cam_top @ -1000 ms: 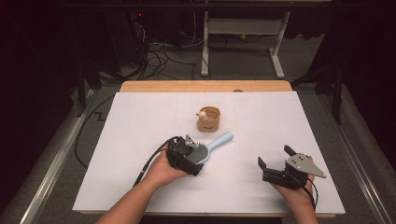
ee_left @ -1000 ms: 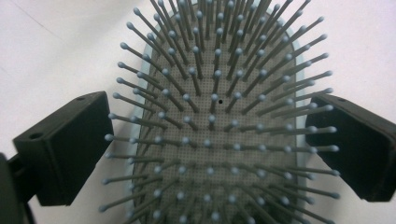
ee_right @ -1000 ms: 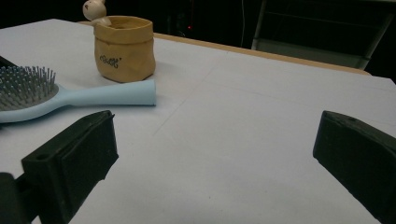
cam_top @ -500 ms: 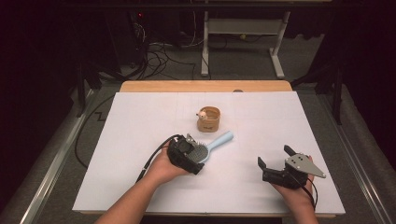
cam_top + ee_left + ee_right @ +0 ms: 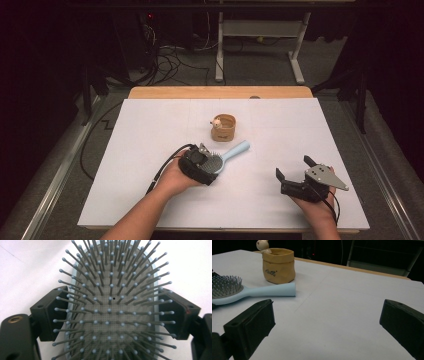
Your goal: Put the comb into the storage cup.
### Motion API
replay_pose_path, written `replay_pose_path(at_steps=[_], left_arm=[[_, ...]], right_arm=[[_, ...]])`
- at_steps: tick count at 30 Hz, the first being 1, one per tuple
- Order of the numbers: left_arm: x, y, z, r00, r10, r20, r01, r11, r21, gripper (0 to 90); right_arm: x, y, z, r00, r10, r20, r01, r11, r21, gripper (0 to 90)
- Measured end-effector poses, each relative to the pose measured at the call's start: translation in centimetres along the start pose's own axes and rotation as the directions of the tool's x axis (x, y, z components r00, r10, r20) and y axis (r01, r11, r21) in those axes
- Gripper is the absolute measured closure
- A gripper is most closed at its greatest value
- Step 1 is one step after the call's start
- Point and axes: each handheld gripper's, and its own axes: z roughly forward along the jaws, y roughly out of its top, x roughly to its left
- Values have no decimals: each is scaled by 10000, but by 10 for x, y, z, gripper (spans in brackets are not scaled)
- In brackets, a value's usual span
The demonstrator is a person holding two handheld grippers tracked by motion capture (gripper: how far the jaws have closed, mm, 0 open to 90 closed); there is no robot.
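A light blue hairbrush (image 5: pixel 236 150) lies bristles up near the middle of the white table (image 5: pixel 145 135), its handle pointing to the far right. My left gripper (image 5: pixel 211 162) is shut on the brush's head. In the left gripper view the black pads (image 5: pixel 51 312) press against both edges of the bristled head (image 5: pixel 112 302). My right gripper (image 5: pixel 293 167) rests open near the front right with nothing between its jaws. In the right gripper view the brush (image 5: pixel 265 291) lies to the left, well ahead of my open right gripper (image 5: pixel 327 325).
A small tan pouch (image 5: pixel 223 128) with a little round-headed figure on its rim stands just beyond the brush handle; the right gripper view has the pouch (image 5: pixel 278 265) at upper left. Beyond the table's wooden far edge (image 5: pixel 220 92) are cables and a metal frame.
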Motion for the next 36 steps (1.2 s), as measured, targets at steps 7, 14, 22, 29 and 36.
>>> replay_pose_path(at_steps=[7,14,22,29,36], left_arm=[[-1,1,0,9999,113,-34,-113,9999,57,196],[-1,1,-1,9997,227,-47,-227,9997,20,201],[-3,0,-5,9989,457,-62,-456,9989,80,203],[-7,-1,-16,9968,793,47,-792,9968,-60,203],[-10,-3,-29,9922,1236,148,-1236,9923,1,203]], right_arm=[[0,0,-1,10000,37,4,-37,10000,-18,4],[-1,0,-1,10000,43,9,-43,10000,-35,4],[-2,0,-1,10000,82,28,-82,10000,-55,4],[-1,0,-1,10000,47,0,-47,10000,-49,4],[0,0,-1,10000,35,-29,-35,10000,-40,4]])
